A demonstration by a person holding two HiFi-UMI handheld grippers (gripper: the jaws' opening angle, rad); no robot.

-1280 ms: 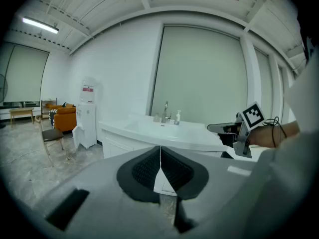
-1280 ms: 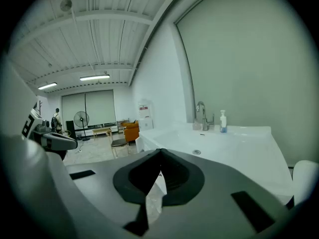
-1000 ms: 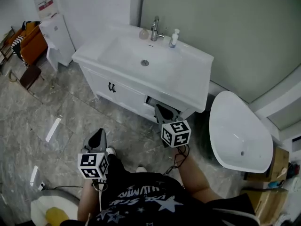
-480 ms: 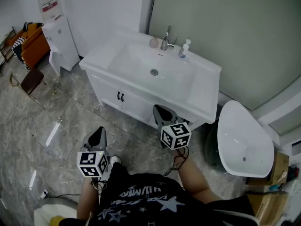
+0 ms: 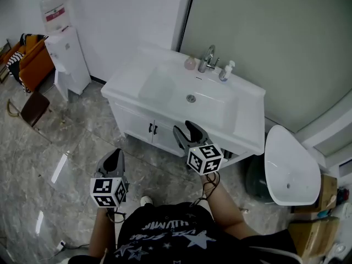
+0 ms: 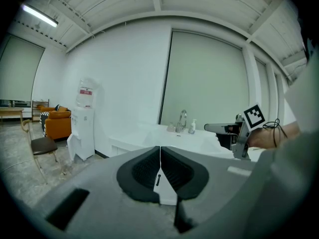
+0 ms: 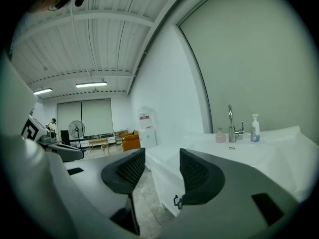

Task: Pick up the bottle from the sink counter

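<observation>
A white pump bottle with a blue base stands on the white sink counter, just right of the chrome faucet. A small pink bottle stands left of the faucet. My right gripper hovers in front of the cabinet, well short of the counter. Its jaws are opening with nothing between them. In the right gripper view the pump bottle shows far ahead to the right. My left gripper hangs lower left over the floor, its pads pressed together on nothing.
White cabinet doors with dark handles sit under the counter. A water dispenser, an orange sofa and a chair stand at the left. A white oval tub and cardboard boxes are at the right.
The sink counter has slid right and down in the head view as the person steps nearer. The right gripper's jaws have parted; the left gripper stays shut.
</observation>
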